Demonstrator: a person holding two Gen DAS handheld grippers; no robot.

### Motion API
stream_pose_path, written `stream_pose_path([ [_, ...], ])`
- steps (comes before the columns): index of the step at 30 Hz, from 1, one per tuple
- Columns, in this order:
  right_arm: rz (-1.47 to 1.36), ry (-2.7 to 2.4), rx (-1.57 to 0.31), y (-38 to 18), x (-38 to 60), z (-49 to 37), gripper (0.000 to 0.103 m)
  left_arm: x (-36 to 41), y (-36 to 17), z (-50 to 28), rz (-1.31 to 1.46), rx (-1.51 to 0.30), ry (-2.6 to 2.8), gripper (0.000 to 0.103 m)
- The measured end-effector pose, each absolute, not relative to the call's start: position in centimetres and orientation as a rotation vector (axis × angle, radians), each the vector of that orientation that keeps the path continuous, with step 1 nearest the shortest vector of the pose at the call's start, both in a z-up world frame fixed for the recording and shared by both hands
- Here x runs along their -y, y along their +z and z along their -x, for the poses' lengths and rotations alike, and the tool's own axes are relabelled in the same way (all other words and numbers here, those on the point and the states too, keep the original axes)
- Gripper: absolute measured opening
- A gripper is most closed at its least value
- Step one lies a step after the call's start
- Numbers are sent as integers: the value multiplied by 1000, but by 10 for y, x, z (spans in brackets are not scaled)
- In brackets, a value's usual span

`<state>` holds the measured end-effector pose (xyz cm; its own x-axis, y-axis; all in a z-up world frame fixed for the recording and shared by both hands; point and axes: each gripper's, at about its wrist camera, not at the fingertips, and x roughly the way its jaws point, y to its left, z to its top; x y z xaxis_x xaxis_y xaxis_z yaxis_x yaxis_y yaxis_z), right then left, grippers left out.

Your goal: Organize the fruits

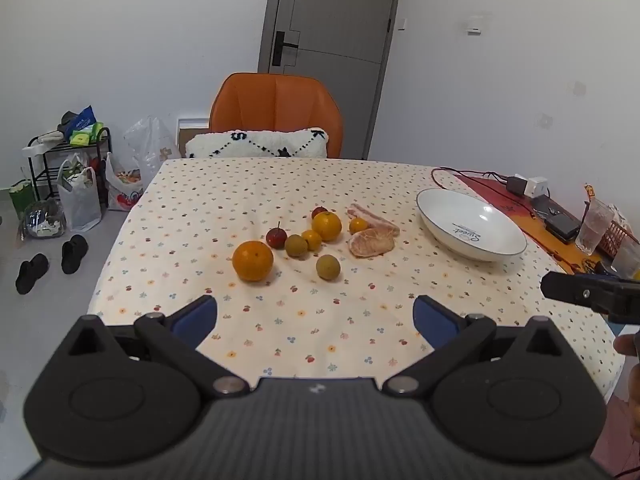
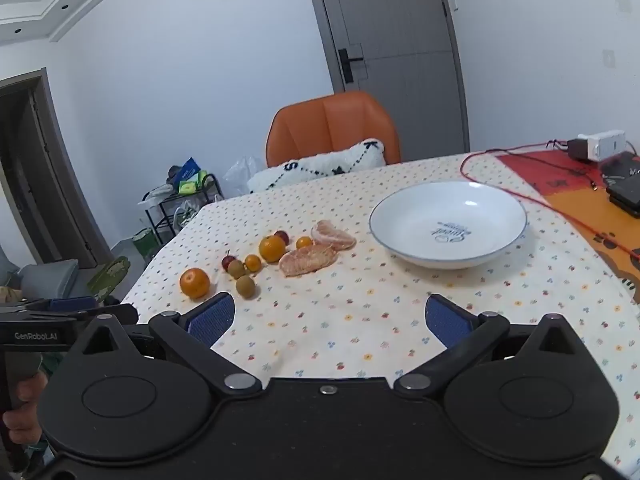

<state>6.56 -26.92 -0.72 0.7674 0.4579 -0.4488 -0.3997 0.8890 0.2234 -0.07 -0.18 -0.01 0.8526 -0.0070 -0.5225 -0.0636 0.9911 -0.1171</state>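
White bowl (image 2: 448,240) with blue rim, orange fruits (image 1: 253,261), tablecloth (image 1: 280,320) cream with small fruit print, orange chair (image 1: 276,106)

— What sort of place is this?
— A home, a lived-in dining corner: floral cloth on the tabletop (image 1: 280,184), an orange chair (image 1: 276,108) with a cushion (image 1: 256,144), slippers (image 1: 52,258) on the floor, shopping bags (image 1: 80,196) by a rack (image 1: 68,160), a grey door (image 1: 336,12).

Both wrist views look forward over the table's (image 1: 280,184) near edge, sharing fruits (image 2: 272,248) and plate (image 2: 448,224).
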Motion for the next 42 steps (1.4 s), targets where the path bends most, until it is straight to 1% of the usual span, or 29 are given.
stream_pose_path([
  [4,-58,452,-509,-11,263,-63,103,-3,-3,-3,148,-581,31,103],
  [5,-56,446,-530,-10,261,-65,103,-5,-3,1,151,-565,27,103],
  [21,-97,426,-577,-6,265,-64,103,-2,-5,-3,146,-585,35,103],
  [42,-103,404,-614,-18,277,-75,103,-8,-8,-7,145,-596,43,103],
])
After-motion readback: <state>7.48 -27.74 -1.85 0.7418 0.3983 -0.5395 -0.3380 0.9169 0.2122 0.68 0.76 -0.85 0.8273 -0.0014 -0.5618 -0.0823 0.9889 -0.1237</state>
